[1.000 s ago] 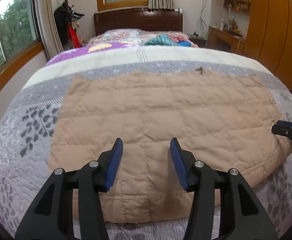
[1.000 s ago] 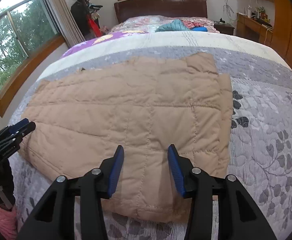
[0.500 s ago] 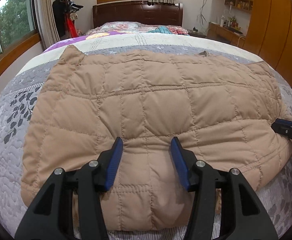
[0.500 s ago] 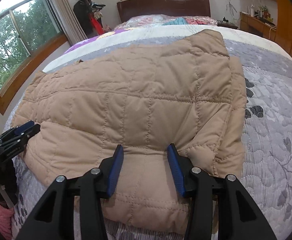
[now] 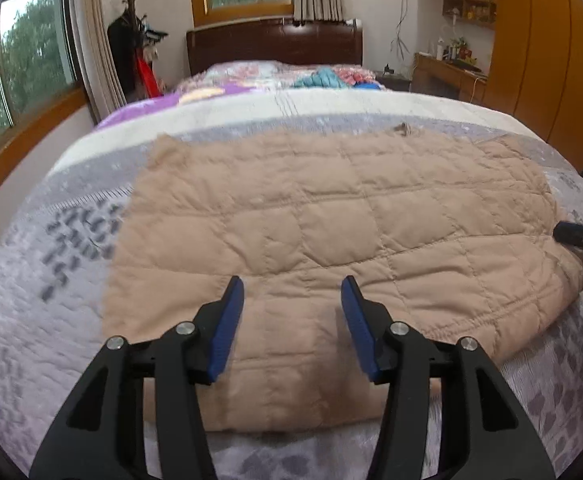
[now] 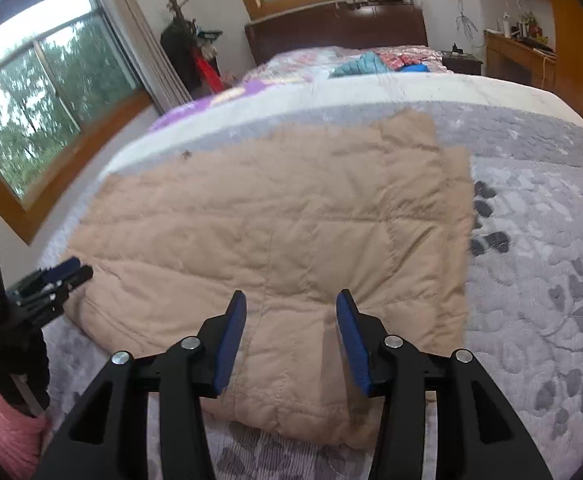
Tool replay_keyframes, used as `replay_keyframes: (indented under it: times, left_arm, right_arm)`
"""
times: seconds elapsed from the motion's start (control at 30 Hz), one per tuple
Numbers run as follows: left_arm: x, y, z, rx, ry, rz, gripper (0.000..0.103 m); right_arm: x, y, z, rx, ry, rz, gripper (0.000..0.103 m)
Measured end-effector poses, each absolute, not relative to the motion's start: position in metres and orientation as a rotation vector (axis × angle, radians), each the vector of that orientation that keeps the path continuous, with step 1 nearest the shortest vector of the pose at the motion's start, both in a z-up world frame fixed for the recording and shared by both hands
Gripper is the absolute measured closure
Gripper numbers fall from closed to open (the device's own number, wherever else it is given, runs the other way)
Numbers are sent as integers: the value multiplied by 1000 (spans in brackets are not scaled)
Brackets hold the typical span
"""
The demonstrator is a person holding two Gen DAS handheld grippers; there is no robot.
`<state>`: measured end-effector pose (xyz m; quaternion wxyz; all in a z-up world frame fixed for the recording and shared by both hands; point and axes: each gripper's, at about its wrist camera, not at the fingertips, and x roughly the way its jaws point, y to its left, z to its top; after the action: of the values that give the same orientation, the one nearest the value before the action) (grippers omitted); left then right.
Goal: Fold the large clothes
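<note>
A quilted jacket (image 5: pixel 331 240) is lying flat across the near part of a bed (image 5: pixel 51 320), its near edge reaching close to the bed's foot. Behind it, a heap of clothes (image 5: pixel 323 79) is sitting by the headboard (image 5: pixel 275 46). A coat stand (image 5: pixel 131 48) is standing left of the headboard, and a desk (image 5: pixel 447 70) is standing to the right.

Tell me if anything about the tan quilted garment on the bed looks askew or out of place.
Mostly fine: the tan quilted garment lies flat on the grey floral bedspread. In the right wrist view its far right corner juts past the layer beneath, so the edges sit stepped, not aligned.
</note>
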<state>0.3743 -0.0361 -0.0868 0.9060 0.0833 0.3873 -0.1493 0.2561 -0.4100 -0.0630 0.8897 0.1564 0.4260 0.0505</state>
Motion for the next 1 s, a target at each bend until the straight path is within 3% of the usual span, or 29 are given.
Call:
replay_keyframes:
  times: [0.1,0.17,0.33,0.63,1.0]
  left_arm:
    - [371,-25,-69,197,749,-265,47]
    - [369,-16,-59,212,722,-243,42]
    - [378,5,-50,221,705,-175,39]
    - [423,43,-62,82,816,-184,37]
    - [501,98,-115,-367,1065,-396,36]
  right_arm:
    - [249,-425,-50,365,845,114,45]
    - [245,-435,-43,369,832,87,33]
    - [244,-462,-37,349,836,-2,23]
    - [253,-498,-59,470,902,35,18]
    - [281,-519,-100,700,981,141,17]
